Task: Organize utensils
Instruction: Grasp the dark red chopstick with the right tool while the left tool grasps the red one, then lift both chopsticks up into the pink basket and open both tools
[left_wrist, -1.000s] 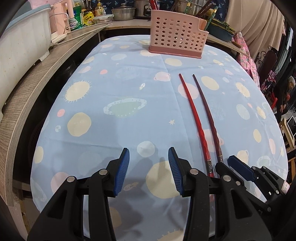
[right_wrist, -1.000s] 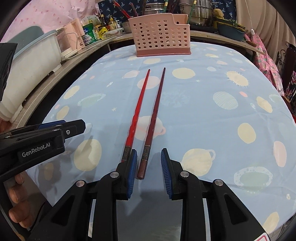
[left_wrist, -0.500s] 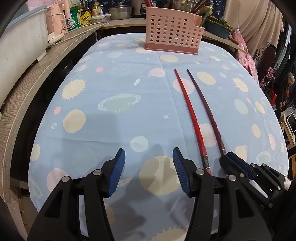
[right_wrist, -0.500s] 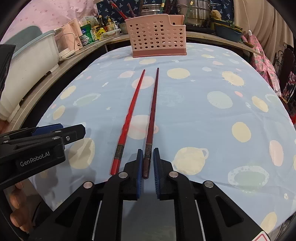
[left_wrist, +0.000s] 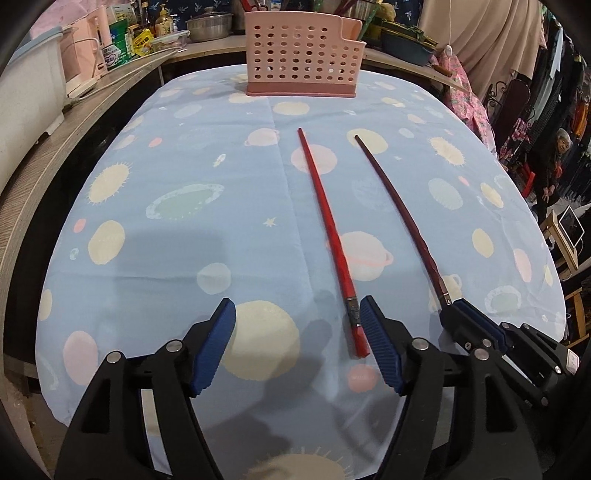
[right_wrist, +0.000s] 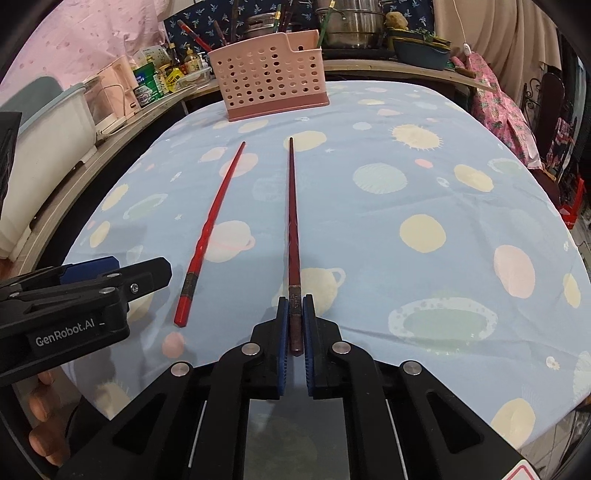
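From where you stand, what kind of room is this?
Most likely a home kitchen or dining corner: a cloth-covered table, steel cooking pots and bottles on the counter behind, and a pink utensil basket.

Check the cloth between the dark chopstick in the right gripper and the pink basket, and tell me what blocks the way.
Nothing visible does. The right gripper is shut on the dark chopstick, and only bare tablecloth lies ahead up to the pink basket. The red chopstick lies off to the left, apart from that path.
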